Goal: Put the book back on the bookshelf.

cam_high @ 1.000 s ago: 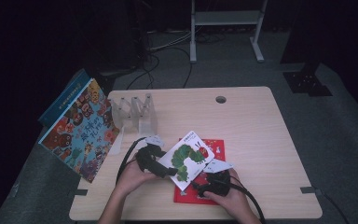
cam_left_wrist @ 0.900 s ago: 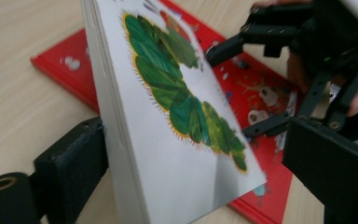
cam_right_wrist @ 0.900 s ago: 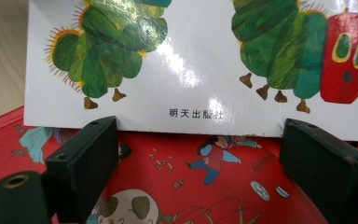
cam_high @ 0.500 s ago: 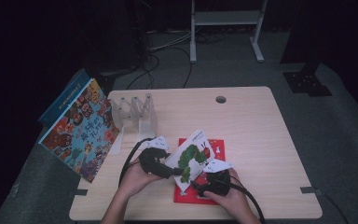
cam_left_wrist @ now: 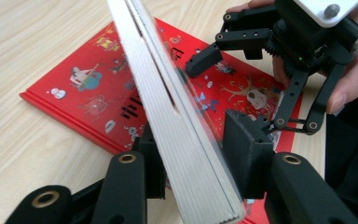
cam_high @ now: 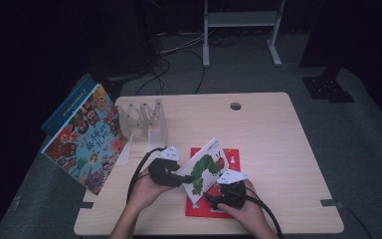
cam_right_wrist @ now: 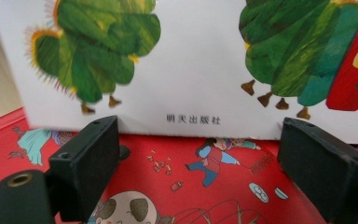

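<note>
Left fingers: we see the left gripper [cam_high: 171,175] astride the page edge of the caterpillar book [cam_high: 205,169]; its fingers [cam_left_wrist: 247,156] have just been closing, and now they are clamped on the block of pages.
Right fingers: the right gripper [cam_high: 218,197] stands spread below the book's lower edge, its fingers [cam_right_wrist: 86,161] touching nothing.
Change: a second ago the left gripper was wide and beside the book; now it grips it. We judge the book secured for lifting, perhaps toward the clear rack [cam_high: 144,119].
Place: the caterpillar book is tilted up over the red book [cam_high: 229,157], which lies flat on the counter [cam_high: 278,129].
Look: white hard cover, green caterpillar with red head, thick board pages.
</note>
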Available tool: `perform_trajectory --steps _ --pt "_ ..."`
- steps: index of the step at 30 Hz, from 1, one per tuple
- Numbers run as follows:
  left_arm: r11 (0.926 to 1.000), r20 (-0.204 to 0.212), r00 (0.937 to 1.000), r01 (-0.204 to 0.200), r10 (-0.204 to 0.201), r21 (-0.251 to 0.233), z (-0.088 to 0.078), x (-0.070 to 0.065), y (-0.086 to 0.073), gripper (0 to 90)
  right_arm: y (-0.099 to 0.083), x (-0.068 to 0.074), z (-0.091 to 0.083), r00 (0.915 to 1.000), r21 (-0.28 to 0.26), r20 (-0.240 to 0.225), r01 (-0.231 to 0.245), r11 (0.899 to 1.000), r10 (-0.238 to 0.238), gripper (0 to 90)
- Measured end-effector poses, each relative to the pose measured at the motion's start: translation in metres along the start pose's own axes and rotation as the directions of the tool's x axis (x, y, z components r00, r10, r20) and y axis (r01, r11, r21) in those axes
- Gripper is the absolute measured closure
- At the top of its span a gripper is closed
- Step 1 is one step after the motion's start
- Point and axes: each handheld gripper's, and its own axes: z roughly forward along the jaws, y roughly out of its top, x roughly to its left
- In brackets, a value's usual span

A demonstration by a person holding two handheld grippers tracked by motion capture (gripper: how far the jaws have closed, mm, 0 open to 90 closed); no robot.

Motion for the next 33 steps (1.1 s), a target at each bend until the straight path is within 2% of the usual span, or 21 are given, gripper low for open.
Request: perform_trajectory --steps 4,6,8,11,17,25,33 --pt "0.9995 -0.055 0.9983 -0.019 0.018 -0.026 -0.009 0.001 0.002 71.3 0.0 0.0 0.0 1.0 0.0 -0.002 -0.001 1.0 0.001 12.3" --pt "0.9992 -0.07 0.9973 -0.024 0.022 -0.032 -0.012 0.003 0.001 73.9 0.0 -0.001 0.0 1.0 0.002 -0.002 -0.004 1.0 0.004 12.4" --pt "0.9991 -0.063 0.9979 -0.018 0.015 -0.039 -0.012 0.003 0.0 73.9 0.0 -0.001 0.0 1.0 0.002 -0.002 -0.005 1.0 0.005 12.4" --pt "0.9995 -0.048 0.9985 -0.029 0.028 -0.016 -0.009 0.003 -0.002 70.2 0.0 -0.001 0.0 1.0 0.001 -0.002 0.003 1.0 -0.003 12.4" --pt "0.9998 -0.029 0.9996 -0.009 0.009 -0.018 -0.001 0.006 -0.009 65.3 0.0 -0.001 0.0 1.0 0.001 -0.005 -0.004 1.0 0.004 12.5" --pt "0.9998 -0.02 0.9997 -0.016 0.016 -0.007 0.009 0.006 -0.01 64.5 0.0 -0.001 0.0 1.0 0.0 -0.004 0.002 1.0 -0.002 12.5" --pt "0.9998 -0.032 0.9993 -0.02 0.02 0.006 0.013 0.006 -0.007 64.7 0.0 -0.002 0.0 1.0 0.0 -0.008 0.006 1.0 -0.006 13.6"
